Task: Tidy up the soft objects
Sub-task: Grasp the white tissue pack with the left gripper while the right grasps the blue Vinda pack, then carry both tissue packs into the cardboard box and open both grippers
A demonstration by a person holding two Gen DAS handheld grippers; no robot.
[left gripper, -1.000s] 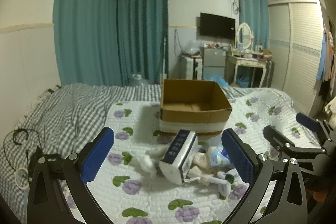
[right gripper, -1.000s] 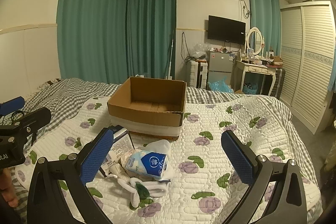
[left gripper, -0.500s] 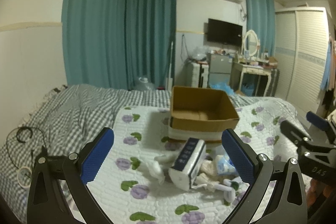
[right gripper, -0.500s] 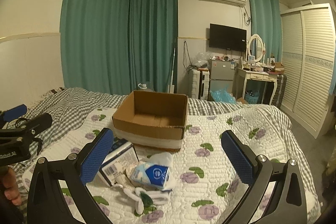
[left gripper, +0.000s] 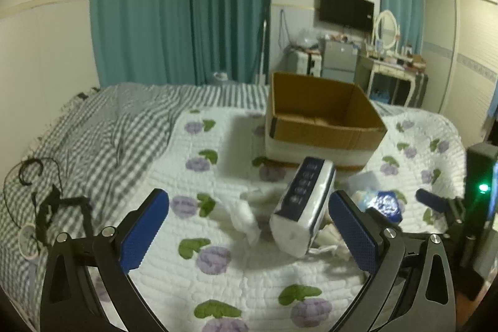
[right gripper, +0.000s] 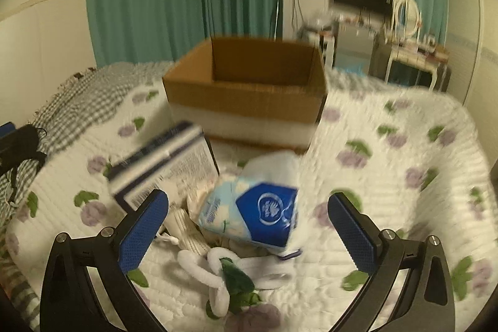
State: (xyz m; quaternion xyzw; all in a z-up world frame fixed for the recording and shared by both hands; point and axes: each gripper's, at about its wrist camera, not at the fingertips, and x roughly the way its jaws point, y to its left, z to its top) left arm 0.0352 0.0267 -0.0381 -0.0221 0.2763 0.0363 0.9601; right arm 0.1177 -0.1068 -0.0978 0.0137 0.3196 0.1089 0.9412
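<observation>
An open cardboard box (left gripper: 323, 126) stands on the quilted bed; it also shows in the right wrist view (right gripper: 246, 95). In front of it lies a pile: a navy-and-white tissue pack (left gripper: 303, 206) (right gripper: 165, 164), a blue-and-white soft packet (right gripper: 252, 215) (left gripper: 384, 203), white socks (left gripper: 244, 215) and a white loop toy with a green leaf (right gripper: 218, 273). My left gripper (left gripper: 249, 234) is open and empty, just short of the tissue pack. My right gripper (right gripper: 249, 234) is open and empty, low over the blue packet.
A grey checked blanket (left gripper: 102, 136) covers the bed's left side, with black cables (left gripper: 49, 201) on it. Teal curtains (left gripper: 180, 5), a dresser with mirror (left gripper: 389, 64) and a wardrobe stand beyond the bed.
Both grippers have moved forward and down toward the pile. The right one moved faster; its view is blurred and the blue packet now sits between its fingers' line.
</observation>
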